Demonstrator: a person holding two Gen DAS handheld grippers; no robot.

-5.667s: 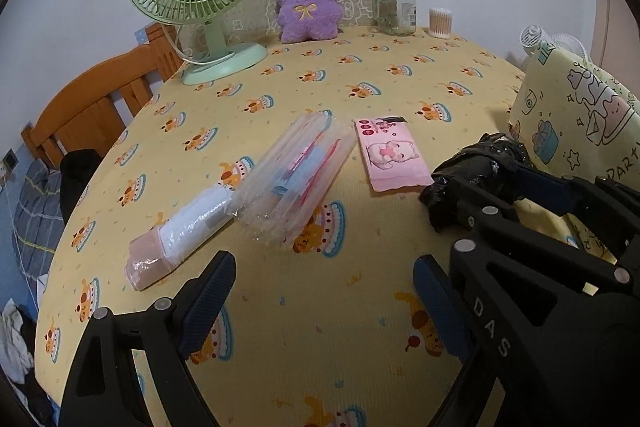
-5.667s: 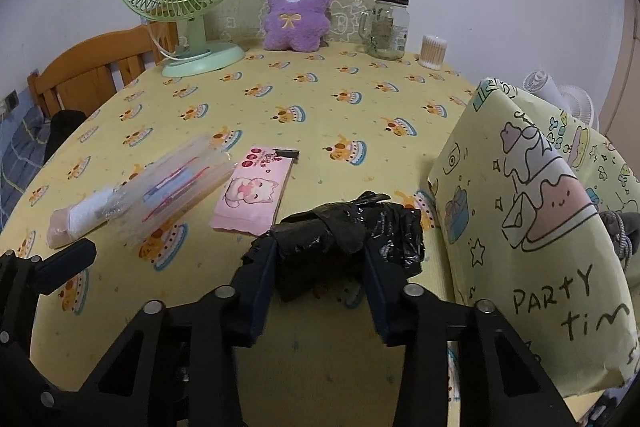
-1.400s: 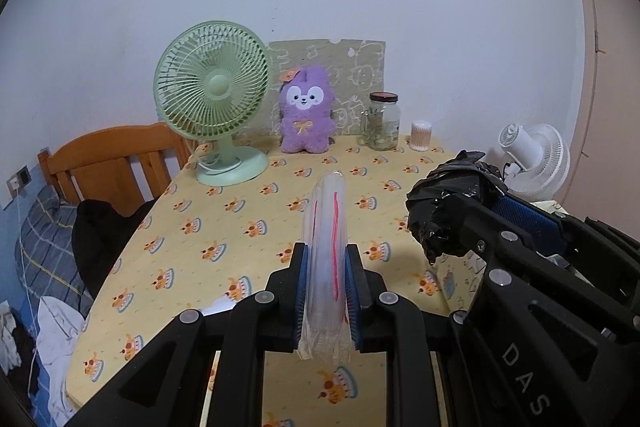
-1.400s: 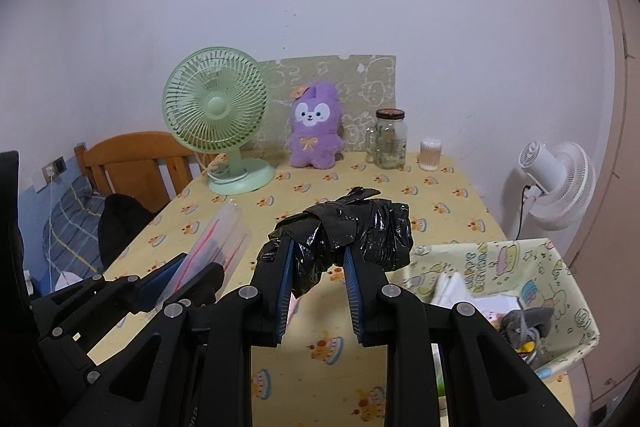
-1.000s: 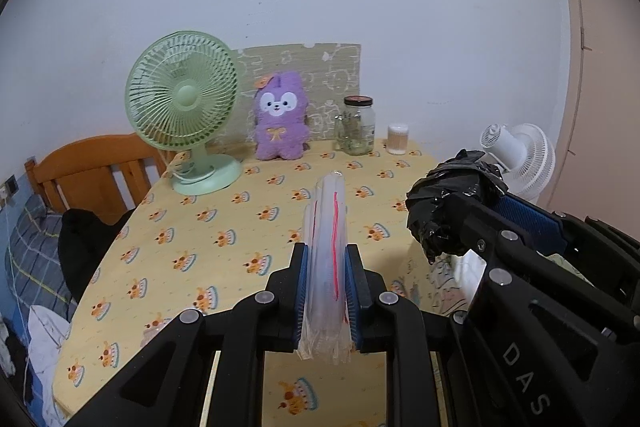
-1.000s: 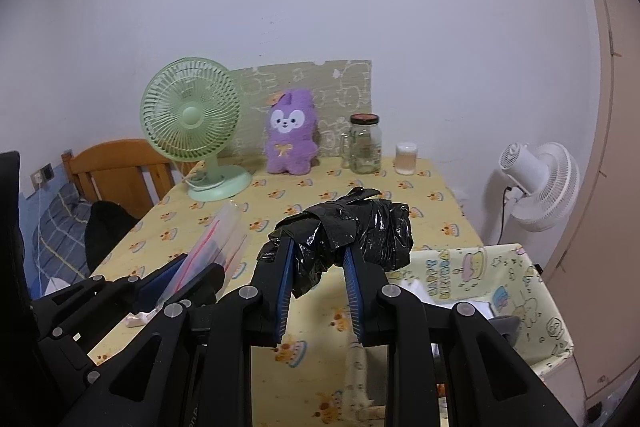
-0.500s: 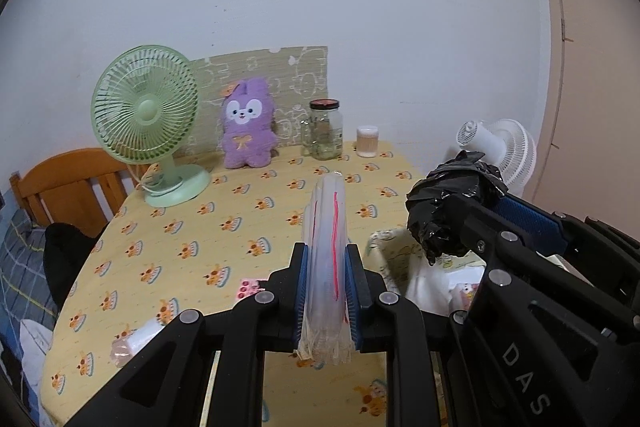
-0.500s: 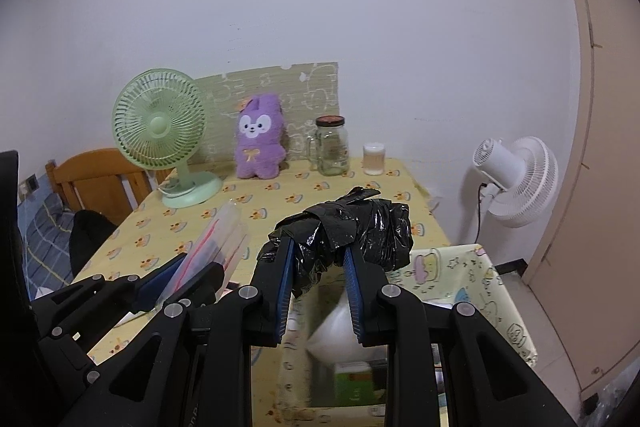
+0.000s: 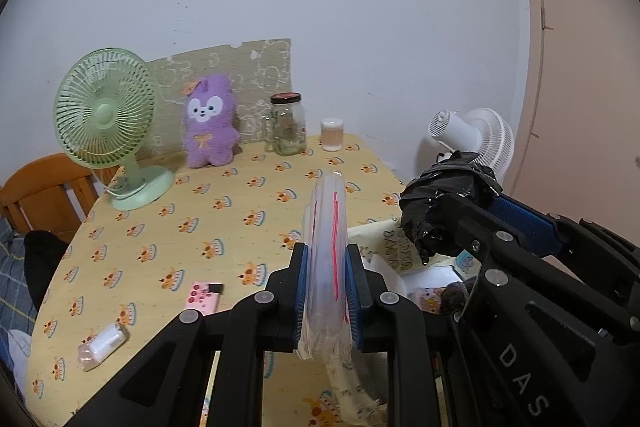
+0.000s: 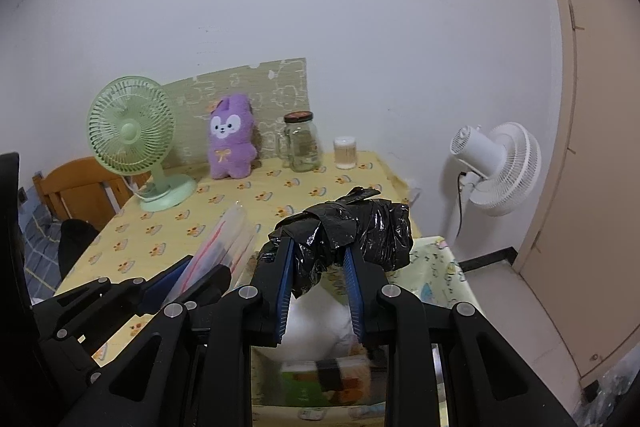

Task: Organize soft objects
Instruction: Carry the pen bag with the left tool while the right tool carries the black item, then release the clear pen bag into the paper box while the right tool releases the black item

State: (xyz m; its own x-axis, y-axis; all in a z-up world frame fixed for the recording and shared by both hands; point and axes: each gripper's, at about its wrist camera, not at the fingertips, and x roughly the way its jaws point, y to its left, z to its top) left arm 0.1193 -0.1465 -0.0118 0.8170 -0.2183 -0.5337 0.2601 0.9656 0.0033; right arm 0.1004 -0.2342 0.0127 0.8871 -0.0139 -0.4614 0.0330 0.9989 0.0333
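My left gripper (image 9: 326, 259) is shut on a clear plastic bag pack with red stripes (image 9: 326, 227), held upright above the table's right edge. My right gripper (image 10: 318, 267) is shut on a crumpled black plastic bag bundle (image 10: 352, 227), which also shows in the left wrist view (image 9: 448, 199). Both hang over an open yellow cartoon-print storage bin (image 10: 436, 263) holding white and coloured items. A pink packet (image 9: 202, 297) and a white-and-pink roll (image 9: 102, 341) lie on the yellow tablecloth (image 9: 192, 211).
At the table's back stand a green fan (image 9: 106, 119), a purple plush (image 9: 210, 121), a glass jar (image 9: 288, 125) and a small cotton-swab tub (image 9: 332, 135). A white floor fan (image 10: 496, 167) stands right. A wooden chair (image 9: 40, 187) is left.
Both grippers have swung right and higher with their loads. The open bin has come into view under them. The table's items have slid left and farther away.
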